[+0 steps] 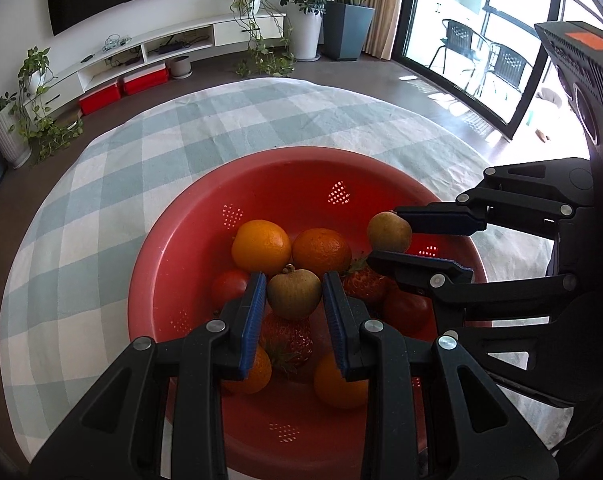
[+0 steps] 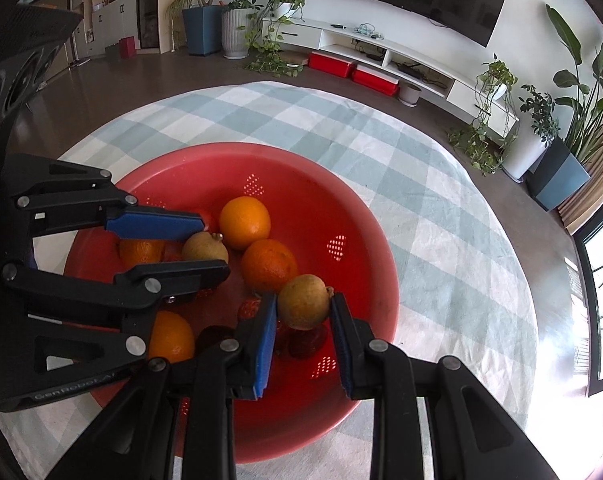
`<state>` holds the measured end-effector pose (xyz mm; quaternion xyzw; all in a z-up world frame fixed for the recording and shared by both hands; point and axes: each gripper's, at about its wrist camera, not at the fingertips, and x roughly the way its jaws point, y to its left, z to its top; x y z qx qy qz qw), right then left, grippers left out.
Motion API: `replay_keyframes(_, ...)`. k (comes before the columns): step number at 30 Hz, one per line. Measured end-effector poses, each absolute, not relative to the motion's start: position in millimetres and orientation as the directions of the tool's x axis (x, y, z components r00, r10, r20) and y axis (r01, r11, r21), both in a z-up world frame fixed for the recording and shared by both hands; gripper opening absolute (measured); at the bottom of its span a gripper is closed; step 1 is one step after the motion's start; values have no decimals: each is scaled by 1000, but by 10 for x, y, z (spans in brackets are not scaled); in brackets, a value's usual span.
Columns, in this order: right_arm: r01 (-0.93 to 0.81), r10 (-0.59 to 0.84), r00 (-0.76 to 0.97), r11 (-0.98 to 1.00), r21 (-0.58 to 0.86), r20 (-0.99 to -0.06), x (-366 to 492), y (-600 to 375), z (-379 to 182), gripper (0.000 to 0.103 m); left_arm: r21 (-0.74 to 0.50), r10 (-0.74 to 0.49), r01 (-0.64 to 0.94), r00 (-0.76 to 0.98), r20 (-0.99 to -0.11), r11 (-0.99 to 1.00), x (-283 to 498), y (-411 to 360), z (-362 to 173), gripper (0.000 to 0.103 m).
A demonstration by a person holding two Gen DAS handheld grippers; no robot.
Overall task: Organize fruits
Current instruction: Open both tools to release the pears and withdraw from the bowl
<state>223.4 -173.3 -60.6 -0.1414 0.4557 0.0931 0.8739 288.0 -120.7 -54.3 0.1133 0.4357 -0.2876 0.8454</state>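
Note:
Both grippers hang over a red colander bowl [image 1: 173, 240] on a checked cloth. My left gripper [image 1: 294, 298] is shut on a small brown-green round fruit [image 1: 294, 295]; from the right wrist this left gripper [image 2: 213, 250] and its fruit [image 2: 204, 248] show at the left. My right gripper [image 2: 303, 304] is shut on a second brown-green fruit [image 2: 303, 301], also seen in the left wrist view, where the right gripper [image 1: 391, 236] holds that fruit [image 1: 388, 232]. Below in the bowl [image 2: 341, 208] lie several oranges [image 1: 261, 247], strawberries [image 1: 287, 338] and tomatoes [image 1: 229, 286].
The blue-and-white checked cloth [image 1: 149, 152] covers the round table around the bowl. Past its edge is dark floor, a white TV shelf [image 1: 149, 50] with red boxes [image 1: 101, 98], potted plants [image 1: 307, 24] and a glass door [image 1: 481, 32].

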Motion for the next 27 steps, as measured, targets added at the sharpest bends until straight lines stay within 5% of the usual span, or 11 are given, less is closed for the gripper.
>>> replay_keyframes(18, -281, 23, 584, 943, -176, -811, 2147, -1726, -554, 41, -49, -385, 565, 494, -780, 824, 2765, -1044, -363, 30)
replay_keyframes(20, -272, 24, 601, 946, -176, -799, 2071, -1731, -493, 41, -40, -382, 560, 510, -770, 828, 2694, -975, -288, 42)
replay_keyframes(22, -262, 41, 621, 952, -158, -783, 1948, -1752, -408, 46, -31, -386, 557, 533, -753, 830, 2593, -893, -208, 66)
replay_keyframes(27, -225, 117, 662, 973, -47, -741, 1473, -1801, -289, 63, -30, -385, 537, 564, -731, 843, 2344, -636, -122, 87)
